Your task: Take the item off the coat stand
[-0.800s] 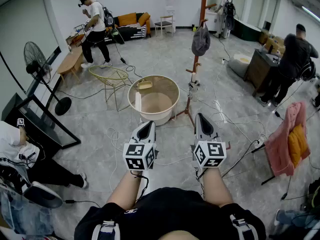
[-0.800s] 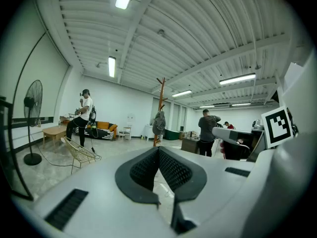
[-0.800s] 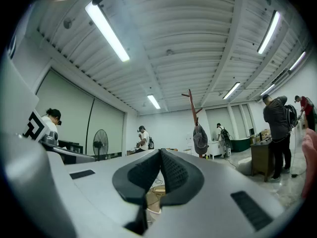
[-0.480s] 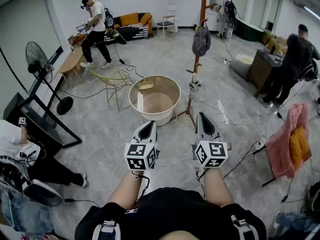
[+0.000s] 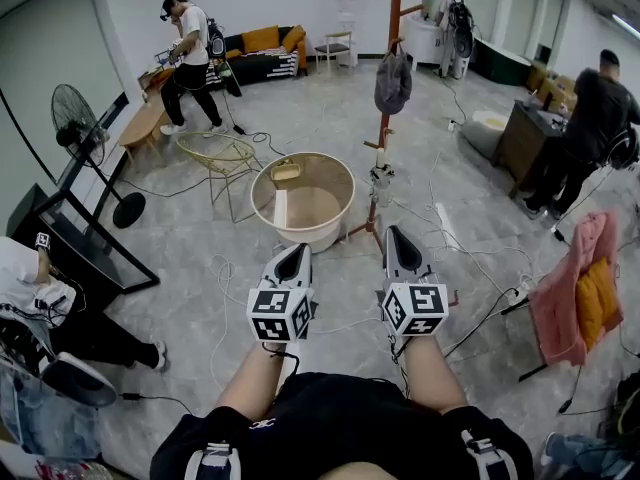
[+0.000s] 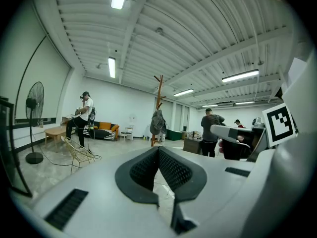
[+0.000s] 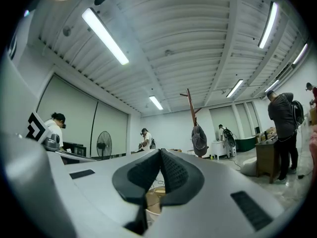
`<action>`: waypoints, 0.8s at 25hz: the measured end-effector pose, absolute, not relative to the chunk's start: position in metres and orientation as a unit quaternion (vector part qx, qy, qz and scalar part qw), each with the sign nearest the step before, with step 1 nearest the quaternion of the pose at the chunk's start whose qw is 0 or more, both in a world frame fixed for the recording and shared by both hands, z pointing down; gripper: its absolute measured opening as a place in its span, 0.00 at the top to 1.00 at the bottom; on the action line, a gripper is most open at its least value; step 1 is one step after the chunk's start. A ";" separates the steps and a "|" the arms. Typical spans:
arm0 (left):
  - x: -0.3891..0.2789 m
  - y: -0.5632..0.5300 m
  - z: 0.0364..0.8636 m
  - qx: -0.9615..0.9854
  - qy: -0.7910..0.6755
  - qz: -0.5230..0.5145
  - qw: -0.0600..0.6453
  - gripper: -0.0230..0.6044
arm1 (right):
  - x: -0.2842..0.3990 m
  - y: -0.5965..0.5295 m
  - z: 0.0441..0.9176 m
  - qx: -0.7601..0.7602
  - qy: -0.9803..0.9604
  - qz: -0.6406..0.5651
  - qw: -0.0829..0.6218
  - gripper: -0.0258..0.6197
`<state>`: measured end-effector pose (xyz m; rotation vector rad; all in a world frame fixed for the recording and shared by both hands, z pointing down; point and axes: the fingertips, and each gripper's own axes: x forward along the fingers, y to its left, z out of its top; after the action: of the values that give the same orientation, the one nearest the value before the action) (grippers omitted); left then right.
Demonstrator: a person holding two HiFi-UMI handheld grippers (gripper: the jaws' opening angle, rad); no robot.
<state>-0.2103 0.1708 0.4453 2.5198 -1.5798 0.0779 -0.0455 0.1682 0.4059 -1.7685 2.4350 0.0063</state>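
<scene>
Two grippers are held low and near, side by side. The left gripper (image 5: 292, 256) has its jaws pressed together with nothing between them. Farther off, a round tub (image 5: 270, 193) sits on the floor. The right gripper (image 5: 398, 238) is likewise closed and empty. Far ahead, just right of the tub, the grey item (image 5: 393, 80) hangs on the coat stand (image 5: 395, 3).

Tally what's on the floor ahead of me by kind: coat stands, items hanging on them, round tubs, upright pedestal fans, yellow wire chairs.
Coat stand: 1
Grey hanging item: 1
Round tub: 1
Upright pedestal fan: 1
Yellow wire chair: 1
Total: 5
</scene>
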 end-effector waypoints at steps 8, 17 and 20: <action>-0.143 0.157 0.453 0.849 -0.520 0.031 0.089 0.94 | 0.012 0.157 0.410 -0.586 0.808 -0.002 0.060 0.94; -0.097 0.109 0.463 0.862 -0.499 0.031 0.087 0.94 | 0.053 0.115 0.423 -0.601 0.797 -0.002 0.061 0.94; -0.086 0.084 0.465 0.866 -0.491 0.030 0.086 0.94 | 0.060 0.093 0.427 -0.604 0.795 -0.003 0.057 0.94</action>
<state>-0.0861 0.0842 0.4649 2.5825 -1.4643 0.0888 0.0602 0.0927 0.4273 -1.8328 2.4096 -0.0103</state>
